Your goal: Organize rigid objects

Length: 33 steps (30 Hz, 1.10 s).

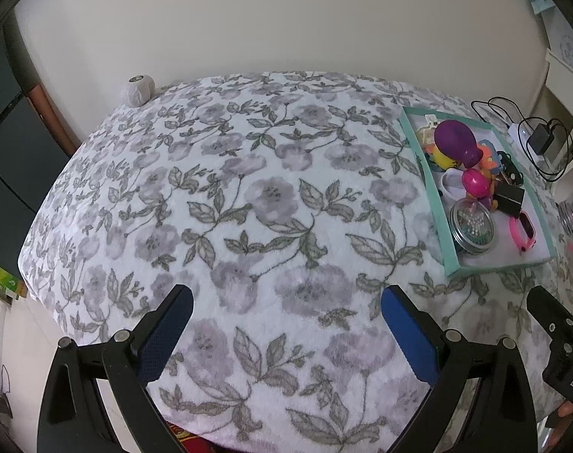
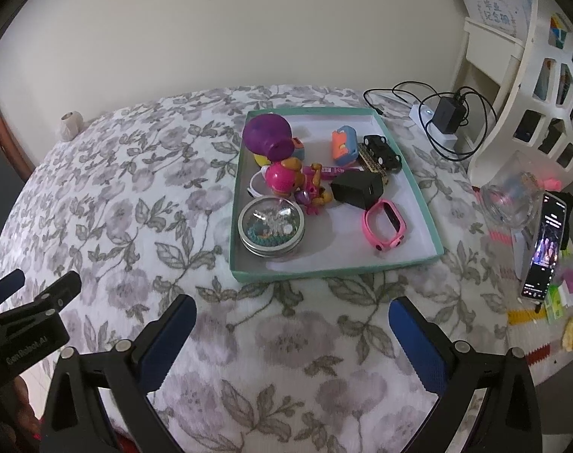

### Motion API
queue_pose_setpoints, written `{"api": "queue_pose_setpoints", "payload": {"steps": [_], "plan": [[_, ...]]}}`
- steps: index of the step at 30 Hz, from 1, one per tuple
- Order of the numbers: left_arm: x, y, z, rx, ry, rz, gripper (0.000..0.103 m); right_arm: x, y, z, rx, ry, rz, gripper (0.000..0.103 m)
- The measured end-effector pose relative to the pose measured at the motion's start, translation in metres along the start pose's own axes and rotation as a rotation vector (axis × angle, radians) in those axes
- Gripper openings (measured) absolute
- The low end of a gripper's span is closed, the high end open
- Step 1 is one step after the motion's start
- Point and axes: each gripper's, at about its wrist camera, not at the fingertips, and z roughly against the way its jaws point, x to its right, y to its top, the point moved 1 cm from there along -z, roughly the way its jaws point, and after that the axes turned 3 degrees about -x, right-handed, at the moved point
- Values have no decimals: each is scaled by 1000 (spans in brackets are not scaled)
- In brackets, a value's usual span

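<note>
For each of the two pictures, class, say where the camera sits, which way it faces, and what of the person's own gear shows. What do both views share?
Left wrist: on the left gripper, facing forward over the floral cloth; its open blue fingers show, the right gripper at the right edge.
Right wrist: on the right gripper, facing the teal tray; its open fingers show, the left gripper at the left edge.
Shared: tray, cloth, round tin, pink watch.
</note>
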Motion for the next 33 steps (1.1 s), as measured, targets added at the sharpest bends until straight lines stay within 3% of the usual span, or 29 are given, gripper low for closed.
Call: {"api": "queue_pose_setpoints", "payload": {"steps": [33], "plan": [[-4, -3, 7, 4, -9, 8, 100, -3, -13, 2, -13, -8, 16, 103]]}}
